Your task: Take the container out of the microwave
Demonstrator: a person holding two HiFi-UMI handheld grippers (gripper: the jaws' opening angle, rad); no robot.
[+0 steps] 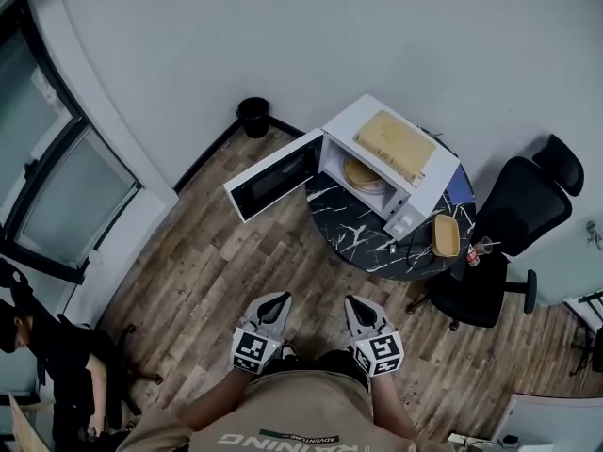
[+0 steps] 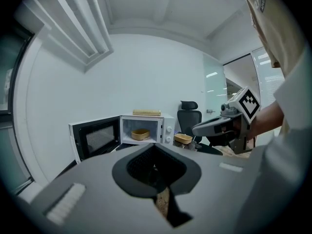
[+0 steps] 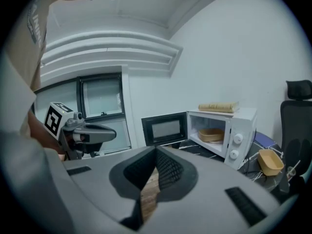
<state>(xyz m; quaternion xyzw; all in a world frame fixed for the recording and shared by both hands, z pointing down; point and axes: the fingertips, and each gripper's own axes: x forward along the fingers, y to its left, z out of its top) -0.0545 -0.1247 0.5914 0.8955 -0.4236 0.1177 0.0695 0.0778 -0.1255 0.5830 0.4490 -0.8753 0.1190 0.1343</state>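
office — swivel chair [image 1: 513, 219], glazed wall [image 1: 66, 196]

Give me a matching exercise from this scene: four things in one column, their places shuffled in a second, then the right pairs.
Things
1. round tan container
2. oblong tan container
3. flat tan slab
4. black bin

Places
A. on the floor by the wall
B. inside the microwave
C. on top of the microwave
D. on the table beside the microwave

Pairs: 1-B, 2-D, 3-C, 4-A
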